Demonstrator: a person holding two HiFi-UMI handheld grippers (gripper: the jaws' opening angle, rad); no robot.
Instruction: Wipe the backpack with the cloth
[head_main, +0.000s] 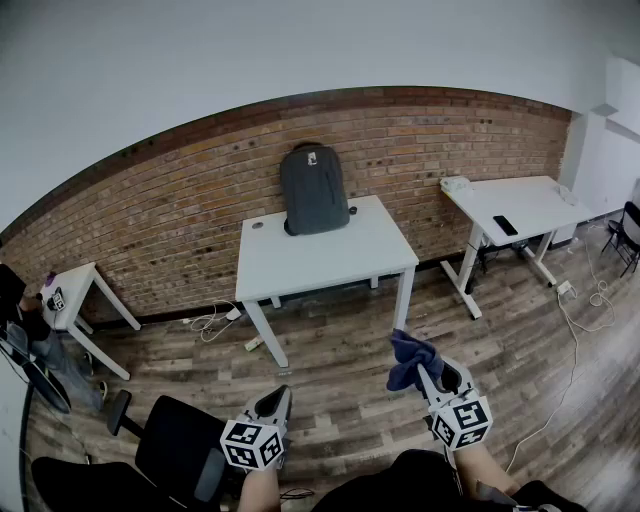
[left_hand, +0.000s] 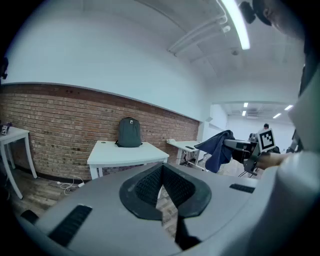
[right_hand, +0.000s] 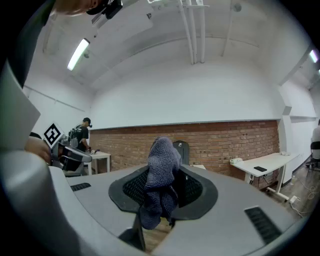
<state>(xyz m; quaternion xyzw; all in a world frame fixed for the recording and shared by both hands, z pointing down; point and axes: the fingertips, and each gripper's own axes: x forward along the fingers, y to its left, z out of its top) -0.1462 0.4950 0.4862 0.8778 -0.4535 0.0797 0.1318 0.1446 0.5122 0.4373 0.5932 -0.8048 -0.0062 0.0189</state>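
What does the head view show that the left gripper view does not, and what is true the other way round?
Only the head view shows the black office chair on the wooden floor and the marker cube on the left tool. Only the left gripper view shows the ceiling lights and the bright room beyond the brick wall. Both show the grey backpack standing on the white table against that wall, and the blue cloth held in the right tool.

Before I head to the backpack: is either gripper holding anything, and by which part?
Right tongs clamp the cloth by a bunched fold; left tongs are shut and empty.
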